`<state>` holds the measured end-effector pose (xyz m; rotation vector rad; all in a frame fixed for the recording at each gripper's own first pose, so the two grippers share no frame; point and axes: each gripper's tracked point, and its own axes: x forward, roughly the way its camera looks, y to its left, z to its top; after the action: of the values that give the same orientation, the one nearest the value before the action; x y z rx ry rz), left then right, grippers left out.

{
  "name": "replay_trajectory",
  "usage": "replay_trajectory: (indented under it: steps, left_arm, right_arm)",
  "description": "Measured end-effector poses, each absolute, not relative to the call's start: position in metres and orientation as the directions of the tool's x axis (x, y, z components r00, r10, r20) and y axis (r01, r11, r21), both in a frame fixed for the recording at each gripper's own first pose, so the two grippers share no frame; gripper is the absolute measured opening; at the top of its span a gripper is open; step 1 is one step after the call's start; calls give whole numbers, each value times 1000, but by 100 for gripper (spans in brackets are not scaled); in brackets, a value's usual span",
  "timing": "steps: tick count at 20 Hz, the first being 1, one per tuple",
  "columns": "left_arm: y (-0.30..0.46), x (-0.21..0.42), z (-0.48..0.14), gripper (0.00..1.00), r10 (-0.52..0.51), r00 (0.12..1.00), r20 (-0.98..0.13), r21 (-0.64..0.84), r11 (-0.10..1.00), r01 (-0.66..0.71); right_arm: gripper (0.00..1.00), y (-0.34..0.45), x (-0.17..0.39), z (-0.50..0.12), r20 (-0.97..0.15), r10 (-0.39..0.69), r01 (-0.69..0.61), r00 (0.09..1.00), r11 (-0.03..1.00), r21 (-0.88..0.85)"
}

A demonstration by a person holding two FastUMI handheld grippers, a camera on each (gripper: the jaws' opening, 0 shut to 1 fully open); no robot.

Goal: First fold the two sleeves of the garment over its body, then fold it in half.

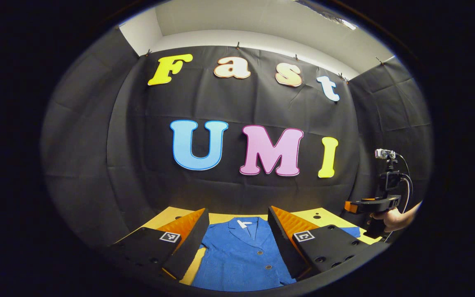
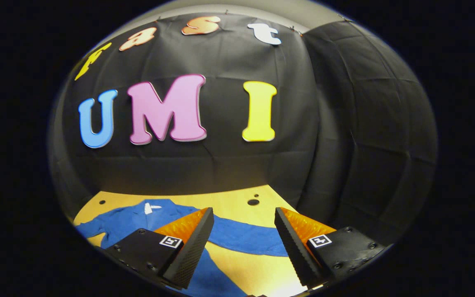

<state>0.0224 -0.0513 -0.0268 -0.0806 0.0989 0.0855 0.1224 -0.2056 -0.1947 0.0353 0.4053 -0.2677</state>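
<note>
A blue button-up jacket (image 1: pixel 241 255) lies flat on the yellow table (image 1: pixel 167 213), collar and white label at the far end. My left gripper (image 1: pixel 237 211) hovers open above the jacket's body, its fingers spread either side of the front placket. In the right gripper view the jacket (image 2: pixel 138 218) lies to the left, and one sleeve (image 2: pixel 245 240) stretches out to the right across the table (image 2: pixel 229 200). My right gripper (image 2: pixel 244 210) stands open above that sleeve with nothing between its fingers. In the left gripper view, a hand (image 1: pixel 394 219) holds the right gripper (image 1: pixel 367 205) at the far right.
Black cloth walls close in the table at the back and on both sides. Small round holes (image 2: pixel 253 202) mark the tabletop near its far edge. Bare yellow tabletop lies beyond the sleeve and to its right.
</note>
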Motion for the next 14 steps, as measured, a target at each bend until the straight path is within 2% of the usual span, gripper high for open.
replay_trajectory:
  steps: [5, 9, 14]
  left_arm:
    - [-88, 42, -36, 82, 86, 987, -138, -82, 992, -98]
    - [-116, 56, -43, 82, 56, 984, -168, -72, 995, -69]
    - [-131, 76, -42, 82, 33, 984, -174, -38, 998, -40]
  right_arm:
    - [95, -286, 120, -276, -544, -345, 374, 765, 925, -61]
    - [96, -345, 106, -347, -719, -397, 525, 571, 850, -52]
    - [98, -376, 93, -393, -805, -415, 625, 424, 778, -71]
